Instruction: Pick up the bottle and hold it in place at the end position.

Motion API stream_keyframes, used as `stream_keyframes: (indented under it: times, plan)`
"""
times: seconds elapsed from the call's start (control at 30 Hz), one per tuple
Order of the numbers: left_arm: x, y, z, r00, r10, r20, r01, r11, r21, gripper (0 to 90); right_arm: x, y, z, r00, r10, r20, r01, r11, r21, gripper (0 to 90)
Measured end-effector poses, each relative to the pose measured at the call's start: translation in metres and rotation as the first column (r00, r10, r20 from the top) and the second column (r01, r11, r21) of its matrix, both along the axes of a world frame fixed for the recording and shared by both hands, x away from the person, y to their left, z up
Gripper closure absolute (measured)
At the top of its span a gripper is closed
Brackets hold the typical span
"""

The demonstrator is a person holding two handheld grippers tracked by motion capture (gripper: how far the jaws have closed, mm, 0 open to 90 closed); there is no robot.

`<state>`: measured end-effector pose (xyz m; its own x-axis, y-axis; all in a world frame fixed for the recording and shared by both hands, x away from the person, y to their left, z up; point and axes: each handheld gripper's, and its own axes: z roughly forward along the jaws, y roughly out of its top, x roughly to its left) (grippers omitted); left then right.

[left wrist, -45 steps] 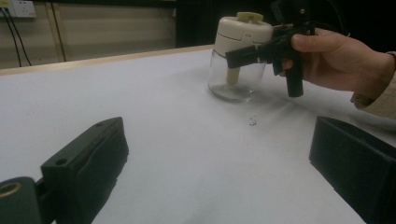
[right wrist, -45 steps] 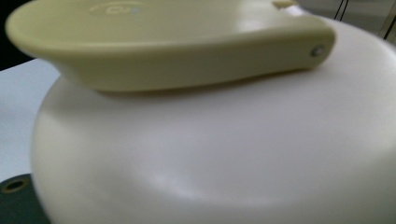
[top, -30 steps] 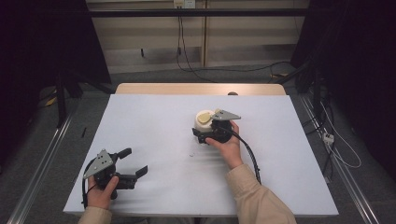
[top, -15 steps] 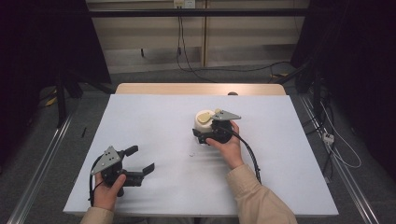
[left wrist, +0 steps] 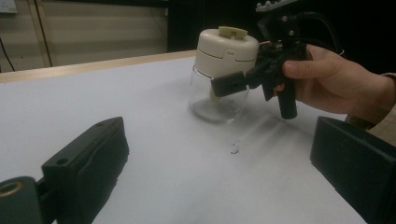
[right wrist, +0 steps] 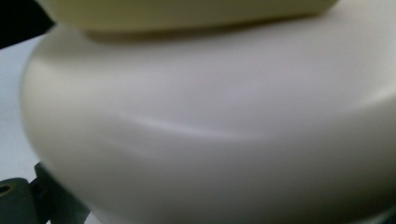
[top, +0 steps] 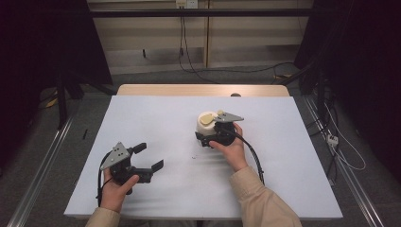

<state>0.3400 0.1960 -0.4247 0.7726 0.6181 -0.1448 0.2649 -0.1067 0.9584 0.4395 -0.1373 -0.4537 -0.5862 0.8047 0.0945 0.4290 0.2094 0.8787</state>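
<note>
High view
Table: a white sheet (top: 156,118) covers the tabletop and takes up the middle of the frame; a wooden edge shows along its far side.
Jar: a clear glass jar with a cream lid (top: 206,124) stands upright just right of the frame's centre.
Right gripper: the right gripper (top: 204,137) sits at the jar, held by the right hand (top: 230,147) that comes up from the lower right. Its jaws reach the jar's near side; from above I cannot tell how tightly they sit.
Left gripper: the left gripper (top: 149,156) is in the lower left of the frame, well apart from the jar, held in the left hand (top: 116,187). Its two jaws stand spread with bare sheet between them.
Speck: a small dark speck (top: 193,157) lies on the sheet below the jar.

Left gripper view
Own jaws: one black jaw rises at the lower left and the other at the lower right, wide apart, nothing between them.
Jar: it stands in the upper middle of the frame, glass body below, cream lid above, with a pale yellow-green cap (left wrist: 233,31) on top.
Right gripper: one jaw lies across the glass just under the lid, touching it, so the jaws are clamped on the jar.

Right gripper view
Lid: the cream lid (right wrist: 210,140) is very close and blurred; a jaw edge shows at the lower left.
</note>
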Motion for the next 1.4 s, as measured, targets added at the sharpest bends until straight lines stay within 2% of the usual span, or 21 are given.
stream_keyframes:
  times: [0.13,0.4,0.57,1.07,1.4]
  plan:
    - [0.004,-0.007,0.004,1.0000,0.001,-0.003,-0.001,1.0000,0.001,4.0,-0.001,-0.002,-0.002,0.9998,0.002,-0.018,-0.002,1.000,0.017,2.1]
    - [0.015,-0.020,0.009,0.9996,0.008,-0.026,-0.008,1.0000,-0.001,4.2,-0.005,-0.003,-0.001,1.0000,-0.004,0.006,0.003,1.000,0.008,2.9]
    - [0.024,-0.028,0.015,0.9994,-0.005,-0.033,0.006,1.0000,0.003,5.4,-0.007,-0.003,-0.001,0.9999,-0.007,0.012,0.007,1.000,0.004,3.1]
    - [0.042,-0.048,0.025,0.9987,-0.020,-0.047,0.021,0.9995,0.025,9.2,-0.007,-0.004,-0.001,0.9999,-0.006,0.015,0.006,1.000,0.001,3.2]
    - [0.048,-0.061,0.030,0.9982,-0.036,-0.048,0.037,0.9987,0.035,9.6,-0.007,-0.004,0.000,0.9997,0.005,0.024,-0.004,1.000,-0.013,3.7]
